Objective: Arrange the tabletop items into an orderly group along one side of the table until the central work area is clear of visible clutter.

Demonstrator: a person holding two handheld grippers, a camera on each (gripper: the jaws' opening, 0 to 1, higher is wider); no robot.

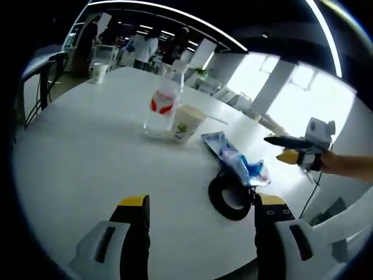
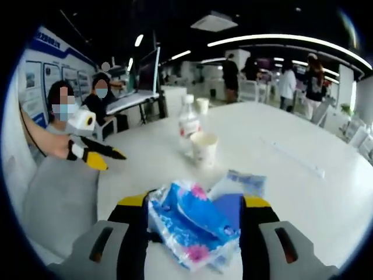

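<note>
Right hand-held gripper [image 2: 192, 224] clamps a blue tissue pack [image 2: 192, 230] low over the white table [image 2: 280, 151] — left hand-held gripper [image 1: 198, 224] hovers wide open, empty, beside a black tape roll [image 1: 228, 199].

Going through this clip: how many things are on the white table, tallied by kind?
Clear bottle with red label: 1
Paper cups: 2, one beside the bottle, one at the far edge
Blue packets: 2, a patterned one and a paler one behind it
Black ring: 1
Total: 6
</note>
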